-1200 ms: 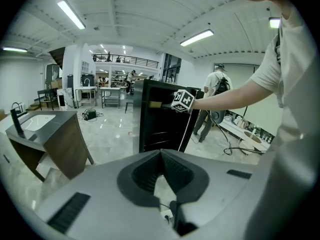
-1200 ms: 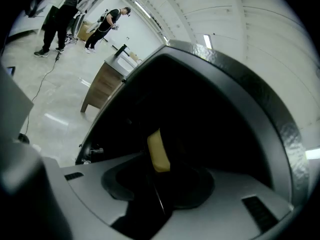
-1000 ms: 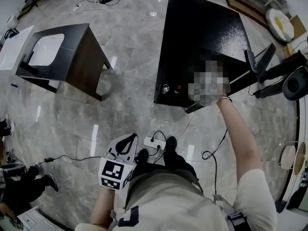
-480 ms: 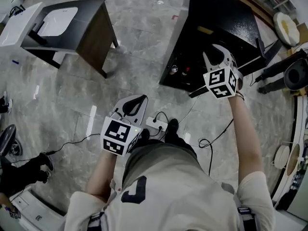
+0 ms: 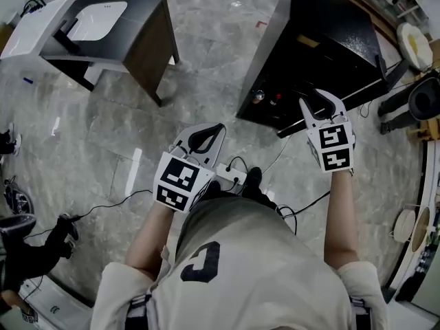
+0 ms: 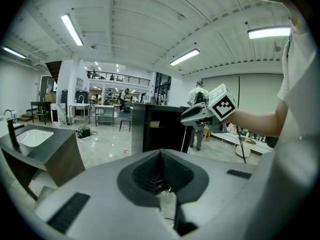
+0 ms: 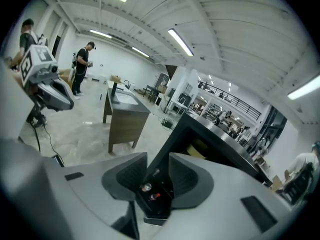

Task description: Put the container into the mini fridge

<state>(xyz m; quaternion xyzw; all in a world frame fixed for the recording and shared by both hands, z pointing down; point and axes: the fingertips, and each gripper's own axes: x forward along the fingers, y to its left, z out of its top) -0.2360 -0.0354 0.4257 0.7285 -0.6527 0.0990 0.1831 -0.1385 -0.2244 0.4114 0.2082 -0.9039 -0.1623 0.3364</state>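
The left gripper (image 5: pixel 210 130) is hovering over the marble floor (image 5: pixel 103 136) with its jaws pressed together, empty, while the right gripper (image 5: pixel 321 104), jaws spread around nothing, is pointing at the black cabinet (image 5: pixel 323 26) near it.

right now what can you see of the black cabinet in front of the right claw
The black cabinet is a tall, boxy unit with a speckled, glossy-looking top, standing upright on the grey marble floor. Low on its near face sit a silver knob and a red dot. Something yellowish shows in a recess near its top. The open right claw hovers in front of it, apart from it.
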